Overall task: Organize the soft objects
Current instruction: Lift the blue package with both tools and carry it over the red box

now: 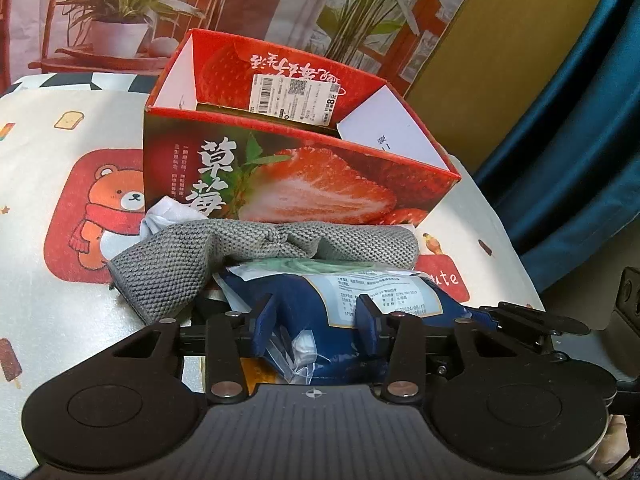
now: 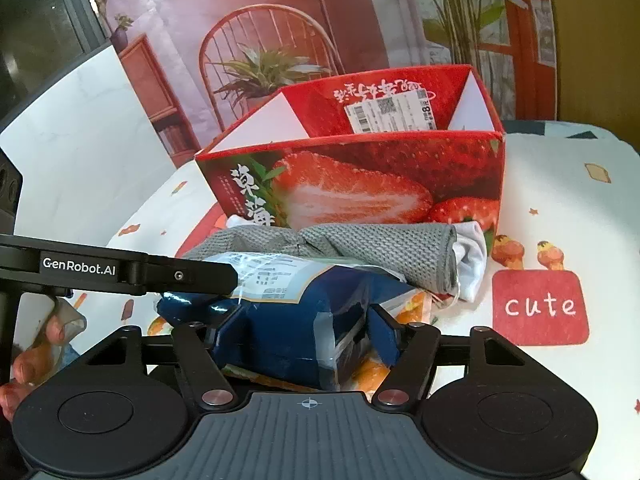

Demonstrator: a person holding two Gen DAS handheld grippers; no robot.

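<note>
blue snack bag was clamped by left gripper and right gripper | strawberry box sat at 12 o'clock | risk: slick film could be torn or slipped by opposing pulls

The blue packet hides its lower end behind the left gripper; its label print blurs, and the strawberry box's floor stays unseen.
</note>
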